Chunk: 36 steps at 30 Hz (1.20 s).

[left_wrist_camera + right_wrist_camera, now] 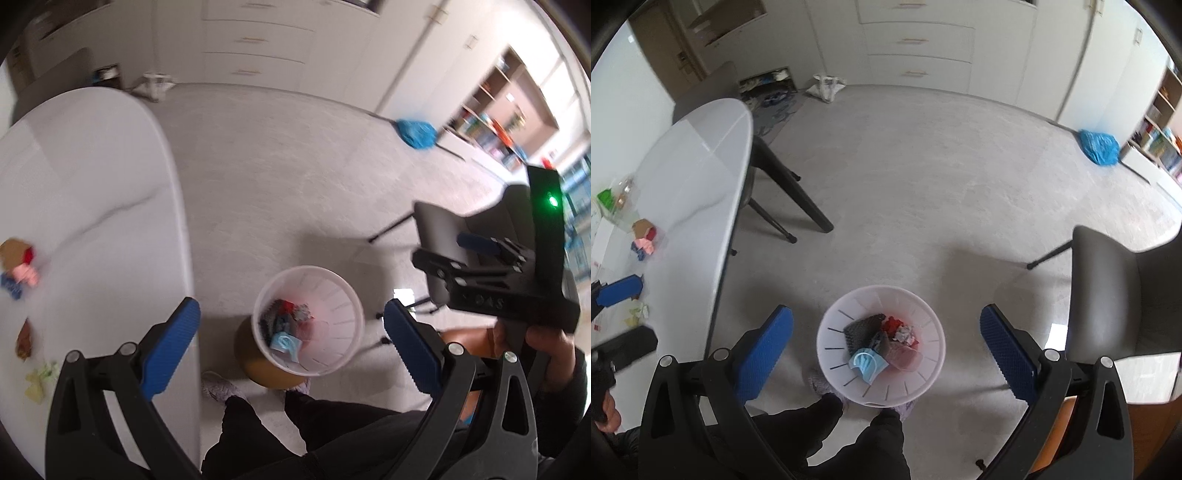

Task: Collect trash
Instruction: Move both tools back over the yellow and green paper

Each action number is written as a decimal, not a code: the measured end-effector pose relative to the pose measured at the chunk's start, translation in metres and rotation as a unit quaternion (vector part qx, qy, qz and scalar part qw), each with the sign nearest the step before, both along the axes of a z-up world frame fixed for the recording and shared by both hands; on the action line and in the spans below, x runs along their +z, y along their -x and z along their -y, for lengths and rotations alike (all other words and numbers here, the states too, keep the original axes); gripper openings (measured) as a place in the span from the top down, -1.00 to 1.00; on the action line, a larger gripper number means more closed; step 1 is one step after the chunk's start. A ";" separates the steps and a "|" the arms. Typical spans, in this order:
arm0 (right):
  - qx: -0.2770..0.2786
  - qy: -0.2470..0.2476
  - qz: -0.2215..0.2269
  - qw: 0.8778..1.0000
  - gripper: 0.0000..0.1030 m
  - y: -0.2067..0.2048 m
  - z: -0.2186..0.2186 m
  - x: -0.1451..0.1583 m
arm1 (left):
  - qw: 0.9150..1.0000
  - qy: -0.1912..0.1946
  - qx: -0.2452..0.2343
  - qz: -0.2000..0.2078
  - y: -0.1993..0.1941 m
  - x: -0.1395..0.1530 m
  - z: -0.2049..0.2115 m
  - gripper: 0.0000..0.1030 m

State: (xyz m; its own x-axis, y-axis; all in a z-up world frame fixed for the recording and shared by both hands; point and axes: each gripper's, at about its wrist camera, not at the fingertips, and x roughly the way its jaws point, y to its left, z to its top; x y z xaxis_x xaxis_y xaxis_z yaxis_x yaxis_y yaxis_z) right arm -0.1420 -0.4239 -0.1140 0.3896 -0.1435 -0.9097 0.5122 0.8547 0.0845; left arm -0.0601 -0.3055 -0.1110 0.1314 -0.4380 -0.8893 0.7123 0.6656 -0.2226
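From my left wrist camera, my left claw (291, 347) is spread wide and carries nothing. Straight ahead and below, between the blue fingers, sits the white bin (332, 369) on the floor, already holding a blue face mask (285, 342) and other crumpled scraps. What remains to collect lies off to the left on the white worktop (110, 192): a brown, red and pink wad (18, 264) well up the worktop, a brown wrapper (25, 338) nearer, and a pale yellow-green scrap (40, 378) nearest, just beside my left finger. The view is blurred, so I cannot tell the long axis of these pieces. My right claw (476, 258) shows on the right edge, well away from the worktop; from this angle I cannot tell its spread.

From my right wrist camera, my right claw (886, 350) is also spread and empty, hanging directly above the bin (831, 317), with the mask (867, 363) inside toward the near wall. The worktop (701, 166) lies far left, and my left claw (618, 291) is already over it, beside the pale scrap (638, 314), with the coloured wad (644, 236) further along.

I judge the next pickup belongs to my left claw: the trash lies to its left and it is clearly the nearer one, while the right sits over the bin.
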 end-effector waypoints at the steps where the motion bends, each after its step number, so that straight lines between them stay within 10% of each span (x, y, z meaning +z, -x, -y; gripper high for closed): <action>1: 0.010 0.000 0.004 1.000 -0.95 -0.005 -0.006 0.002 | 1.000 -0.002 0.020 0.008 -0.005 0.002 -0.009 -0.85; 9: 0.106 -0.008 0.015 0.994 -0.95 -0.060 -0.069 0.010 | 0.984 0.010 0.176 0.033 -0.044 0.018 -0.102 -0.85; 19: 0.229 -0.017 0.011 0.973 -0.95 -0.121 -0.161 0.010 | 0.940 -0.010 0.341 0.024 -0.069 0.004 -0.230 -0.85; 28: 0.308 -0.019 0.001 0.951 -0.95 -0.163 -0.233 0.003 | 0.912 -0.018 0.409 0.010 -0.074 -0.013 -0.297 -0.85; 36: 0.372 0.005 -0.013 0.928 -0.95 -0.195 -0.295 -0.012 | 0.910 -0.004 0.415 -0.016 -0.086 -0.044 -0.337 -0.85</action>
